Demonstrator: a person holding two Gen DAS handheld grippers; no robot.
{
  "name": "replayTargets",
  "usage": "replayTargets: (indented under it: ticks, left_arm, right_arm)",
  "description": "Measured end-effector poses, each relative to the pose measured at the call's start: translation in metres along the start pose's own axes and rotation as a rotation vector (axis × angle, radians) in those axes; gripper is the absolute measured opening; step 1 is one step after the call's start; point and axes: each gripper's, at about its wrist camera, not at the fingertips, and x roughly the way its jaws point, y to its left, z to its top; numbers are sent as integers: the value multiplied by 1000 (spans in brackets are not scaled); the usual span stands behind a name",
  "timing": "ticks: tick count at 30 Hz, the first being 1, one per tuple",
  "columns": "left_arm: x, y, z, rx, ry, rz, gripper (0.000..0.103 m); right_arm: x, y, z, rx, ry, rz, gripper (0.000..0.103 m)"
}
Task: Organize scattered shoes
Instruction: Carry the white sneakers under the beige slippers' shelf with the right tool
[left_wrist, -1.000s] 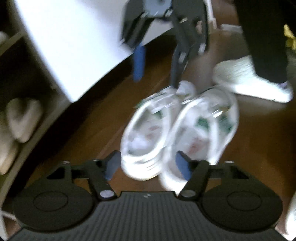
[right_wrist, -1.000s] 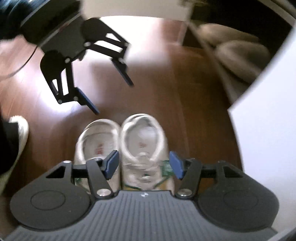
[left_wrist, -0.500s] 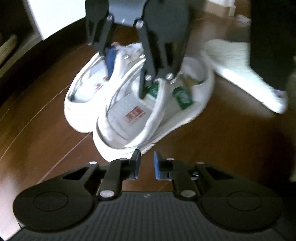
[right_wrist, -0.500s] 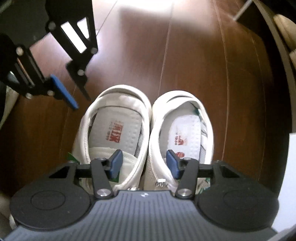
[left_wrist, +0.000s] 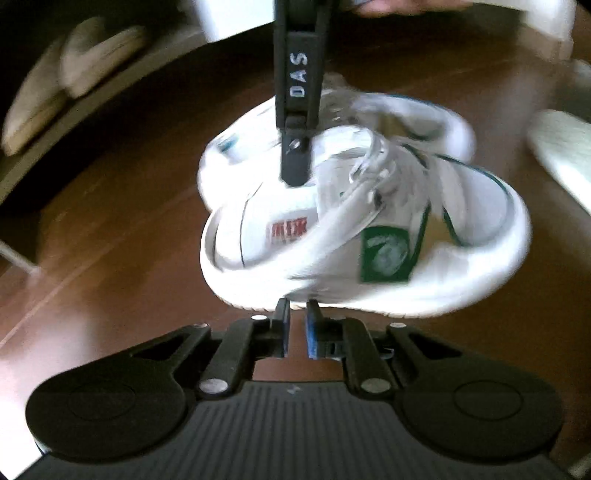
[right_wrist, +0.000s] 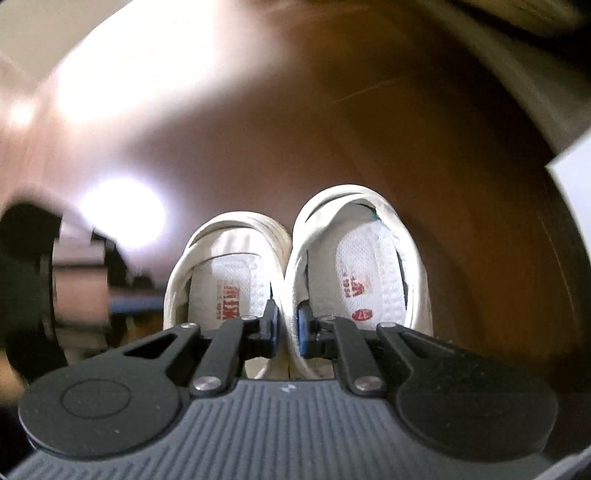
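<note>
Between the right gripper's (right_wrist: 287, 325) fingers, at 6 o'clock in the right wrist view, sit the touching inner collars of two white sneakers (right_wrist: 295, 266), clenched as a pair with their heels pointing to 12 o'clock. From the left wrist view the same pair (left_wrist: 354, 229) hangs tilted at centre, green tongue label facing the camera, and seems to be lifted off the floor, though blur makes that uncertain. The left gripper (left_wrist: 295, 328) is nearly closed on nothing, just below the nearer sole at 6 o'clock. To carry well, I judge the pinch should stay firm, since only two thin collar edges are held and the shoes could slip or swing apart; the free left gripper could steady the soles from beneath. The rack is probably the goal, so keep the pair level and travel slowly. Dark brown wooden floor (left_wrist: 110, 240) with bright glare patches lies all around; a low shelf with pale slippers (left_wrist: 74, 74) sits at 10 o'clock, and another pale slipper (left_wrist: 561, 147) lies at 2 o'clock.
</note>
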Motion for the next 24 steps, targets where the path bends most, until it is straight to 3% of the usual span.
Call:
replayTargets:
  ticks: [3, 6, 7, 9, 10, 12, 13, 15, 17, 19, 23, 24]
  left_arm:
    - [9, 40, 8, -131, 5, 47, 15]
    - [-8, 51, 6, -256, -29, 25, 14]
    - [-14, 50, 5, -281, -40, 16, 19]
    - [-26, 36, 3, -305, -62, -2, 20]
    - [-34, 24, 1, -305, -75, -12, 40]
    - [-44, 4, 0, -301, -88, -29, 54]
    - [-48, -8, 0, -290, -92, -31, 54]
    - [-54, -24, 0, -246, -101, -24, 54]
    - [-53, -33, 0, -212, -98, -12, 54]
    - [-43, -35, 4, -203, -71, -5, 54]
    - [-26, -45, 10, -138, -43, 75, 63]
    - [-24, -45, 10, -128, -42, 84, 64]
  right_arm:
    - [1, -29, 29, 348, -120, -29, 9]
    - [0, -41, 38, 454, -146, -29, 15]
    - [-2, -44, 40, 474, -149, -16, 17]
    - [-10, -43, 37, 421, -139, 25, 31]
    - [-15, -38, 32, 352, -144, 14, 37]
    - [-27, -27, 26, 199, -153, -2, 50]
    - [-33, -22, 24, 126, -157, -4, 52]
    - [-51, -6, 6, -98, -148, -24, 73]
    - [-61, 3, -8, -233, -139, -54, 77]
    - [-59, 9, -33, -354, -109, -168, 80]
    - [-33, -30, -41, -144, -21, -110, 80]
    - [-27, -33, -43, -118, -35, -99, 77]
